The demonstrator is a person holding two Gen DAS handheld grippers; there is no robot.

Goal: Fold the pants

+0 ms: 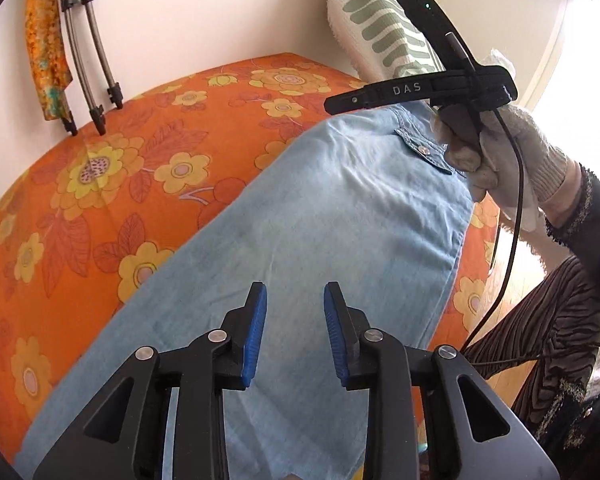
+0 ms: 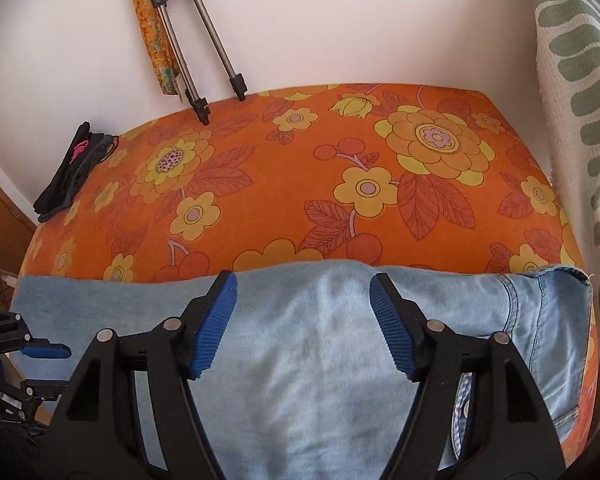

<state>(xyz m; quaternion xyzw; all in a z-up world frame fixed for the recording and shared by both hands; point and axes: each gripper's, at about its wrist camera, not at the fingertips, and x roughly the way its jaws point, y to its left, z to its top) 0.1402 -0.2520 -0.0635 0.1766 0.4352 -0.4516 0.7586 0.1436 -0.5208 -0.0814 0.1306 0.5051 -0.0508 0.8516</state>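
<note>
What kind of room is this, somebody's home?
Probably a home, perhaps a bedroom corner. An orange flowered sheet covers a bed-like surface against a white wall, light-blue jeans lie on it, and a tripod leans by the wall.

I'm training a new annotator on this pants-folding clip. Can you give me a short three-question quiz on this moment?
1. True or false: the left hand-held gripper is clamped on the jeans.
2. What stands against the wall at the far edge of the floral cover? A) tripod B) lamp C) broom
3. Fill in: the person's right hand wears a white ____.

Key: 1 false, its jaws stand apart with nothing between them; 2 A, the tripod; 3 glove.
</note>
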